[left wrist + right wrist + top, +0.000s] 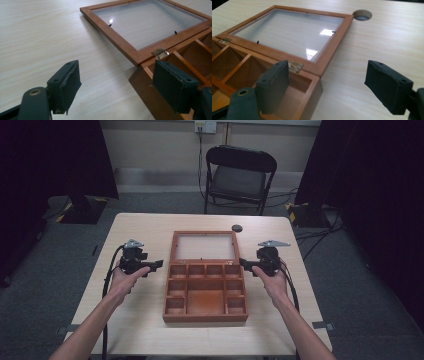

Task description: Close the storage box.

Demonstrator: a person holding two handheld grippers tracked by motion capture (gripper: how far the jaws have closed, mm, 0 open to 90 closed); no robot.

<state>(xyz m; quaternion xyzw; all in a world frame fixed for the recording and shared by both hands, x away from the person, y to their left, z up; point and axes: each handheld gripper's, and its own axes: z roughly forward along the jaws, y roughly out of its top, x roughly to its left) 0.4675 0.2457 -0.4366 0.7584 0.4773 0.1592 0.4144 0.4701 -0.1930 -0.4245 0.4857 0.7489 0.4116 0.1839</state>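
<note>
- Two grippers flank a wooden box lying mid-table on the table, its glazed lid swung fully back and flat.
- Left gripper: jaws spread wide, holding nothing, beside the box's left rear corner.
- Right gripper: jaws likewise wide and empty, at the right rear corner.
- Handling, judged: the wood looks rigid and moderately heavy; the lid's pane is probably glass, though it could be acrylic, so fragile and slick.
- Hold, judged: take the lid by its wooden frame rail, away from pane and brass hinges.
- Compartments appear empty.
- Dark round disc lies just beyond the lid.
</note>
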